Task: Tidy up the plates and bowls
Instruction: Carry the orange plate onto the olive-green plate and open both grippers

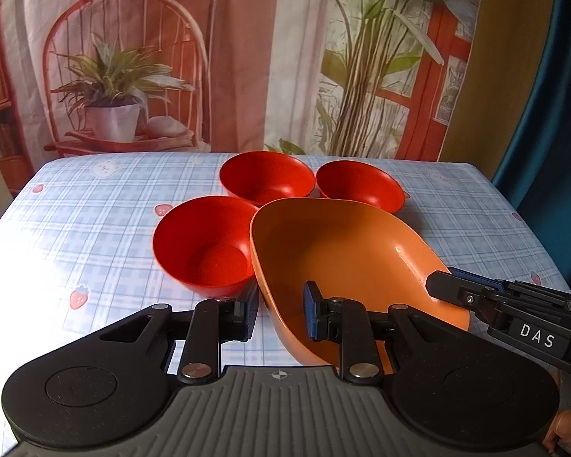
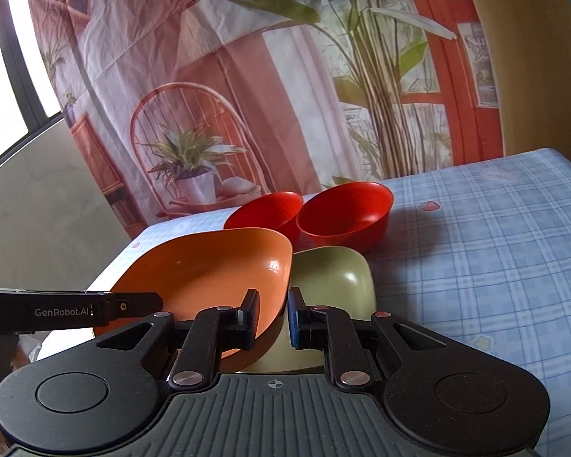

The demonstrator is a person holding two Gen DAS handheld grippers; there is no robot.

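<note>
Gripping opposite rims of the tilted orange plate (image 1: 335,255), the left gripper (image 1: 279,310) and right gripper (image 2: 272,314) each pinch an edge between nearly closed fingers. 3 red bowls (image 1: 205,243) sit just ahead; a green plate (image 2: 335,285) lies beneath.

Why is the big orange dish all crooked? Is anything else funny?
The orange dish is tilted because both grippers hold its rim: the left gripper and the right gripper. In the right wrist view it sits over a green dish. The red bowls stand upright; nothing looks spilled or broken.
</note>
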